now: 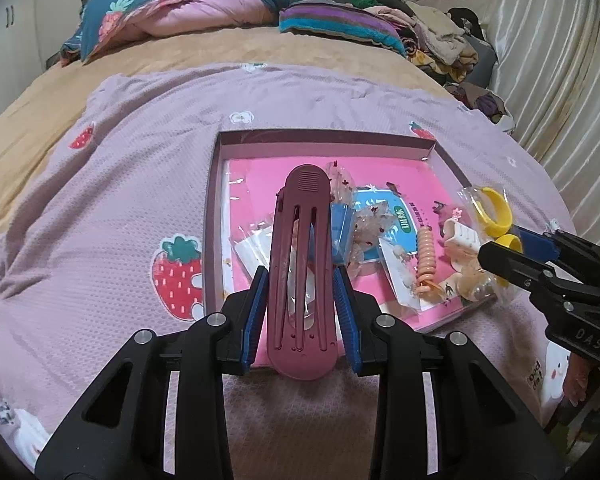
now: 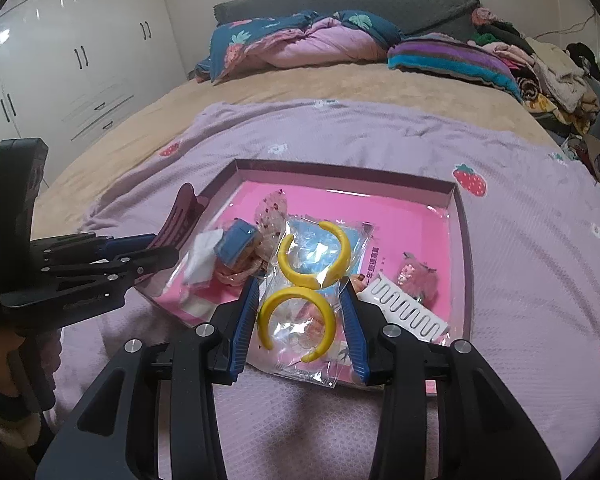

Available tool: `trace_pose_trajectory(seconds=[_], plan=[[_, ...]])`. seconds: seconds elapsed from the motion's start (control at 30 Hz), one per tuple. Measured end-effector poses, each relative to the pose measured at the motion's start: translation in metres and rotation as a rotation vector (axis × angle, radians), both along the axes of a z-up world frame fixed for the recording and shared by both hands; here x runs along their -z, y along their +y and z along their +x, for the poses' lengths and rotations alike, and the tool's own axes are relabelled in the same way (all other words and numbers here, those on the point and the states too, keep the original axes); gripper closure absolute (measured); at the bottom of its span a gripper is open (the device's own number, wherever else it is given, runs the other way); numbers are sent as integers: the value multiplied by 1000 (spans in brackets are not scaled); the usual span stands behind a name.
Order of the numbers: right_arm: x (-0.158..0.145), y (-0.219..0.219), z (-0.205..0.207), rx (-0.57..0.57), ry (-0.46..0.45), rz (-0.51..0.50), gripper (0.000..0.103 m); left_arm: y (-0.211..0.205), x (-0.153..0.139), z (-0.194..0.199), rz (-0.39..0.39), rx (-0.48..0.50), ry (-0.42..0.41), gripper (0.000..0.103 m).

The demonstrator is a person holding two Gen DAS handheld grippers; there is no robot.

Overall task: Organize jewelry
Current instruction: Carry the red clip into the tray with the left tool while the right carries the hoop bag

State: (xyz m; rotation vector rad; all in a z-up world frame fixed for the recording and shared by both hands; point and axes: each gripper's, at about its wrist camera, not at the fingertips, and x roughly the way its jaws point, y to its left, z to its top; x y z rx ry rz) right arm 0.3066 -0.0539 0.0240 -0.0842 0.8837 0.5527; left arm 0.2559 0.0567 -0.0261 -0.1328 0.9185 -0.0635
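Hair clip: a long maroon hair clip (image 1: 300, 264) stands between the blue pads of the left gripper (image 1: 300, 300), which pinch it on both sides; its rounded tip points away from the gripper, over the tray.
Yellow hoops: two yellow open hoops in a clear bag (image 2: 300, 300) are held by the right gripper (image 2: 302, 312); its pads press on the bag's sides, the nearer hoop lies between them, the other hoop is just beyond the fingertips.
Tray: a shallow box (image 1: 216, 208) with a pink floor lies under and ahead of both grippers.
Inside the tray: small packets, an orange spiral hair tie (image 1: 426, 258), a white comb-like clip (image 2: 404, 312) to the right of the right gripper.
Under the tray: a lilac blanket with strawberries (image 1: 120, 200) on a bed.
Far behind: folded quilts (image 2: 300, 40) and a pile of clothes.
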Motion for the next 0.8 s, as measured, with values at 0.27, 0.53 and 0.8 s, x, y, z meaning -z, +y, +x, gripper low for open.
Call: trace_pose_trajectory(seconds=[0.27, 0.53, 0.8], plan=[[12, 11, 3, -33, 23, -10, 64, 1, 9, 5, -11, 1, 15, 78], [21, 18, 3, -52, 41, -10, 64, 3, 16, 12, -19, -1, 25, 78], [29, 23, 6, -45, 54, -13, 64, 3, 20, 16, -23, 0, 30, 78]])
